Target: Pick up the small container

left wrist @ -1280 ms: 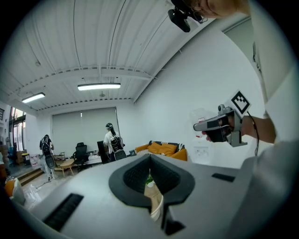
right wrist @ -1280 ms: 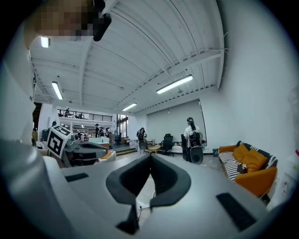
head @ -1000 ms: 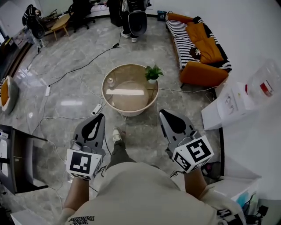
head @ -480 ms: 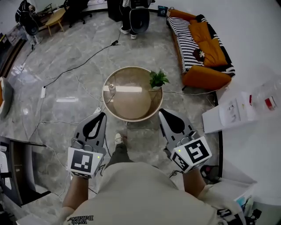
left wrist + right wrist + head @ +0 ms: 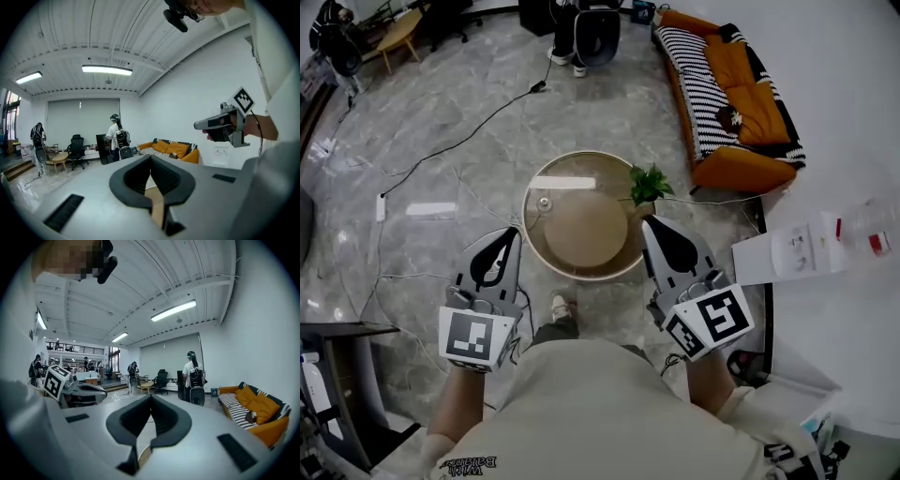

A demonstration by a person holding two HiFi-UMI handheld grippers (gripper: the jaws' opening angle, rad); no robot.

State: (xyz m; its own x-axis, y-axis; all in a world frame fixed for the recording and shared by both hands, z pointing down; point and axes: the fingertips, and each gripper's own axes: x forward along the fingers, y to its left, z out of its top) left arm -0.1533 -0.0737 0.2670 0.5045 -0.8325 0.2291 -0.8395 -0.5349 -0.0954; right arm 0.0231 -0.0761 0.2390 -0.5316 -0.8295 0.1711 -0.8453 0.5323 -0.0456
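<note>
- Approach step: left tongs (image 5: 510, 234) and right tongs (image 5: 651, 225) closed, empty, at the near rim of the round tabletop (image 5: 581, 272).
- Next, likely: open one and reach the small container (image 5: 545, 202), just left of frame centre.

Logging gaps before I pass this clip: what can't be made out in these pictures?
- The small container on the round table: head view, too small to tell its shape or lid.
- Same table in both gripper views: hidden behind the left tongs and right tongs; only a sliver shows through each slit.
- Print on the white box: head view, too small to read.
</note>
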